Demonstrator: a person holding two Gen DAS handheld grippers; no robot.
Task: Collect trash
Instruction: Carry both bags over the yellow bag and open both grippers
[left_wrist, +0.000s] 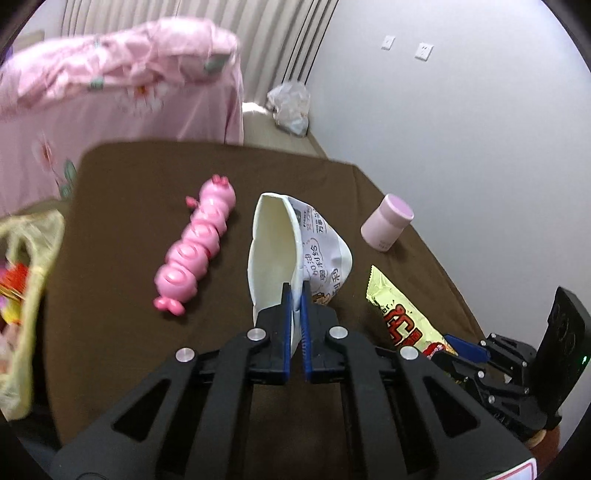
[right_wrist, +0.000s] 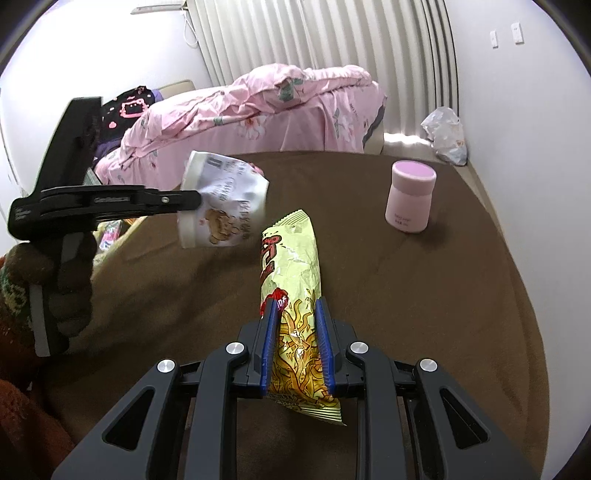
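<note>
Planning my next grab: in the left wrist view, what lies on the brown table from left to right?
Pink pig toy → white bag, pinched in the left claw → yellow snack pack → pink jar, farther back → right claw at the edge.

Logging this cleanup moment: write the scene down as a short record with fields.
surface: brown blanket
left tongs: shut on white snack bag, lifted off the blanket
right tongs: shut on yellow noodle wrapper
left on blanket: pink toy, lying flat; pink jar, upright
trash bag: yellowish bag at the left edge
background: pink bedding, clear plastic bag by the wall
</note>
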